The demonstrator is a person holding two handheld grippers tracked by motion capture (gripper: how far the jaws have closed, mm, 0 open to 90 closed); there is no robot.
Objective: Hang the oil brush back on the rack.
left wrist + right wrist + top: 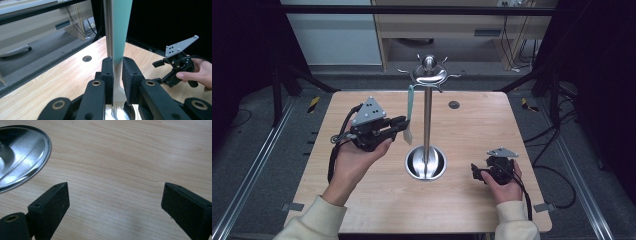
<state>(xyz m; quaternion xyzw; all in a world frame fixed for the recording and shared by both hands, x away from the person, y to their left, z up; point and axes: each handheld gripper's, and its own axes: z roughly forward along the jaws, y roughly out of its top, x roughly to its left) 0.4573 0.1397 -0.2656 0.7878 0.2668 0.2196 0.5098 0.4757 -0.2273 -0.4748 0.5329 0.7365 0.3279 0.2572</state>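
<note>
We are gripping the hanging teal fork (119,50) low on its handle with our left gripper (117,82); its long axis is running straight up to the rack (428,75) hooks. Our right gripper (115,207) is resting open on the table (130,157), farther off.

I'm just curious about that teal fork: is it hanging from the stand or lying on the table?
Hanging. The fork dangles upright from a hook of the stand, tines down, clear of the table, between the left gripper's jaws.

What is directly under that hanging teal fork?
Under the teal fork sits the stand's shiny round base on the table. The left hand-held gripper hides part of the tines.
</note>
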